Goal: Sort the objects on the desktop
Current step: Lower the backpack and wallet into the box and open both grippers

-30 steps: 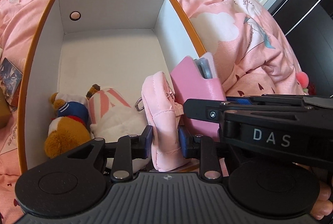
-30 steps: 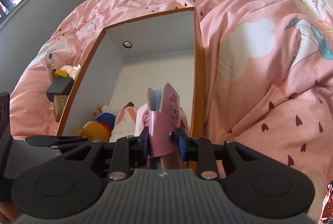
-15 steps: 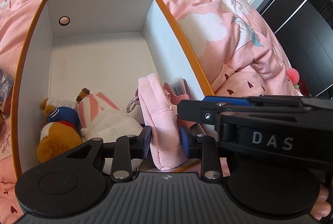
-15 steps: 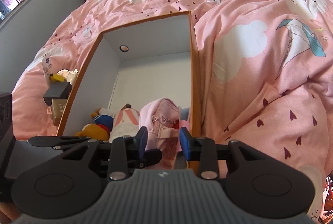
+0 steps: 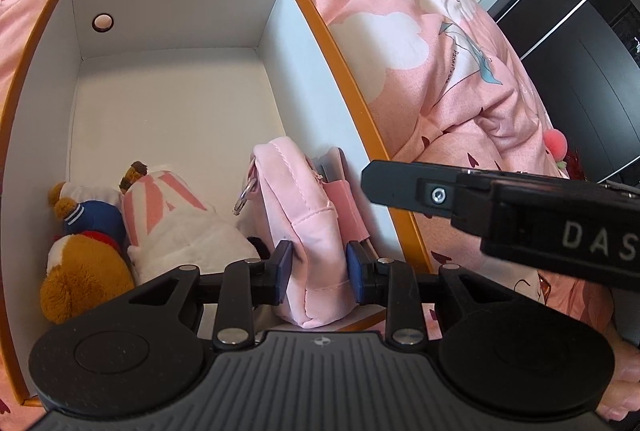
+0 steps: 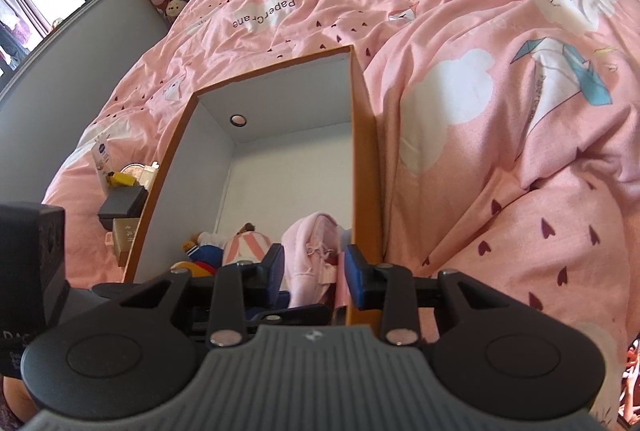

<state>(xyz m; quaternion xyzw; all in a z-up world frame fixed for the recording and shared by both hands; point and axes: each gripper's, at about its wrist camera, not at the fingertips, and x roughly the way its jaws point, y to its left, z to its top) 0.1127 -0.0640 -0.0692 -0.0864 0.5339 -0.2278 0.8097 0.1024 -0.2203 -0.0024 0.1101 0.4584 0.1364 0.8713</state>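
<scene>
The pink pouch [image 5: 308,231] is stood upright in the box [image 5: 344,79] – saving floor space – between the parted left gripper [image 5: 318,271], the right gripper [image 6: 314,273] likewise parted, empty.

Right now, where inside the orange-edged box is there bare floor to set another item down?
The far half of the white-lined cardboard box is bare, from the end wall with the round hole up to the toys. The near end is crowded: brown plush bear, pink-striped white plush, pale pink fabric pouch and pink case against the right wall.

Both wrist views look steeply down, close above the box's [image 5: 352,99] near end.
</scene>
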